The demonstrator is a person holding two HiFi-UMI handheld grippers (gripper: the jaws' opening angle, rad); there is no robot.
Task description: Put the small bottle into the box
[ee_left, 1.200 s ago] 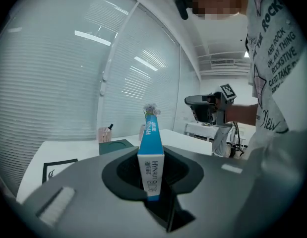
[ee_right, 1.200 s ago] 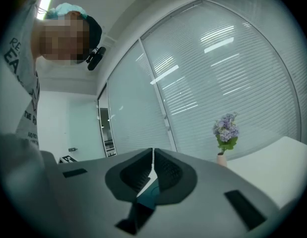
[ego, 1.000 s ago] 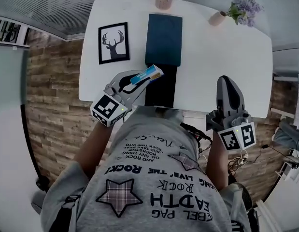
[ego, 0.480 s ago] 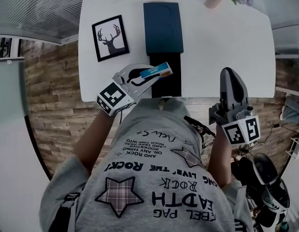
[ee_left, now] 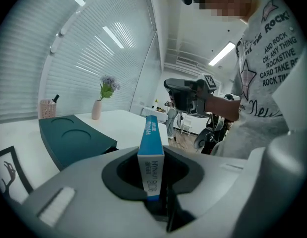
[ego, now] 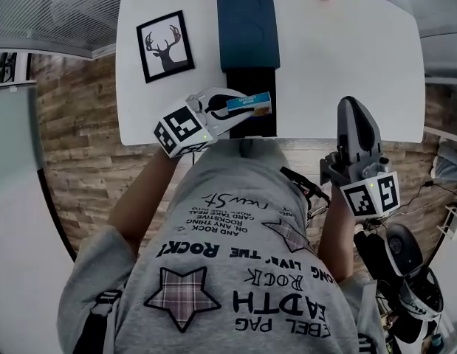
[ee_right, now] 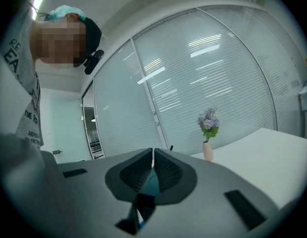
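**Carton hung over the box's black well, lying crosswise to it**

In the head view the left gripper point(ego: 229, 109) was clamped, jaws partly closed, on the near end of the small bottle point(ego: 250, 102), which showed as a slim blue-and-white carton. Its long axis pointed to 3 o'clock, across the black open part of the box point(ego: 250, 80), whose own length ran 12 to 6 from the teal lid point(ego: 248, 28) to the near edge of the table point(ego: 346, 50). The carton appeared to be above the well, not in it, so the drop probably called for lowering it, perhaps after turning it toward 12. The left gripper was plainly the nearer. The right gripper point(ego: 351, 105), jaws together and holding nothing, pointed to 12 at the box's 3 o'clock, well apart from it.
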